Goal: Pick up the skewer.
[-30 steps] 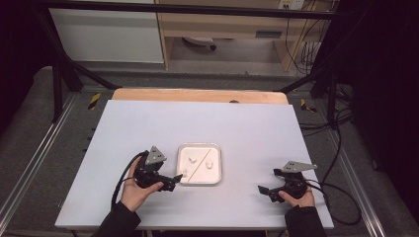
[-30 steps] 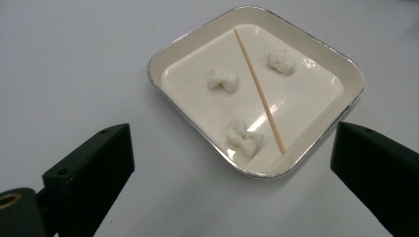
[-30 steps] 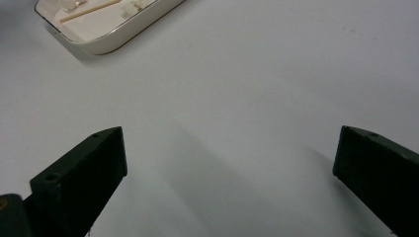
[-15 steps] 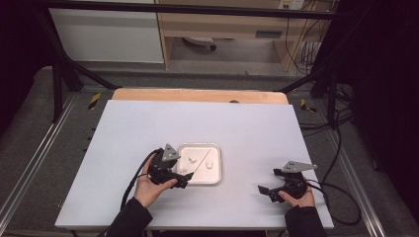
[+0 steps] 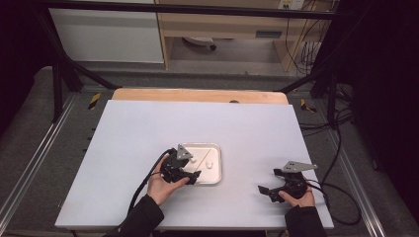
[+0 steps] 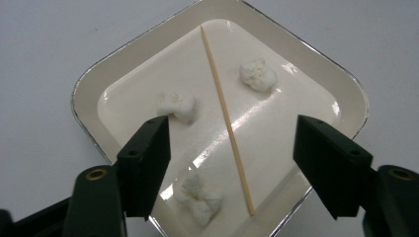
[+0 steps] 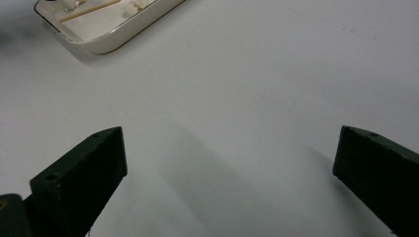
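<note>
A small white tray (image 6: 89, 89) with a metal rim lies on the table (image 5: 148, 133). In it are a thin wooden skewer (image 6: 225, 111) and three soft white lumps: one by my left jaw (image 6: 177, 106), one far right (image 6: 258, 75), one near (image 6: 198, 195). My left gripper (image 6: 232, 143) hovers over the tray (image 5: 217, 163), open; its jaws have just been closing, with the skewer between them untouched. In the high view it (image 5: 193, 175) covers the tray's near-left part. My right gripper (image 5: 265, 190) rests open at the table's right, nothing between its jaws (image 7: 230, 143).
The tray (image 7: 106, 39) lies up and left of the right gripper, with bare table between. A wooden board (image 5: 197, 95) edges the table's far side. Dark frame bars and cables (image 5: 341, 148) run along both sides, off the table.
My left gripper has moved right, from beside the tray to over its near-left part. The right hand has stayed in place.
</note>
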The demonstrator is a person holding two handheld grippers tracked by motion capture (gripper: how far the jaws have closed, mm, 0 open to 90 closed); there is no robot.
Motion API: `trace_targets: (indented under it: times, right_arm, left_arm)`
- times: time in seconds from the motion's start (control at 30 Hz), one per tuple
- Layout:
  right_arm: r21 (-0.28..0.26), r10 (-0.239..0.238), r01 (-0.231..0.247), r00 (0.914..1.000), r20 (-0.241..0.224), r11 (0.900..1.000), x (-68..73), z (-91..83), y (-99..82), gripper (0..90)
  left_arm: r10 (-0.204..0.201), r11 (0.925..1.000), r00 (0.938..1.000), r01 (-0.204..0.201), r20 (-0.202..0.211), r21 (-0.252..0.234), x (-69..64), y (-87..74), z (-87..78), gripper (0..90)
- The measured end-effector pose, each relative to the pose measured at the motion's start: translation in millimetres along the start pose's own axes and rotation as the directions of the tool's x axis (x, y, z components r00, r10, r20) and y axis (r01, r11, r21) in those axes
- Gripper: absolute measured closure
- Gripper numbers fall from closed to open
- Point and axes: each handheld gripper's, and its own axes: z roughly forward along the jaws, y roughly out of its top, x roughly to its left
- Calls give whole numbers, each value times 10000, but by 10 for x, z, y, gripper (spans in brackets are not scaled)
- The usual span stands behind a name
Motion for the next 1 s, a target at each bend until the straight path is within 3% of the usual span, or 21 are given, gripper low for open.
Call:
trace_targets:
  times: [0.33,1.0]
  right_arm:
    - [16,-12,12,10000,-7,10000,-1,2,1,7]
    - [16,-40,40,10000,6,10000,-2,8,-1,7]
  left_arm:
    - [-122,9995,9999,124,-56,285,-39,-6,90,546]
    - [-209,9989,9995,218,-238,407,-100,-53,191,795]
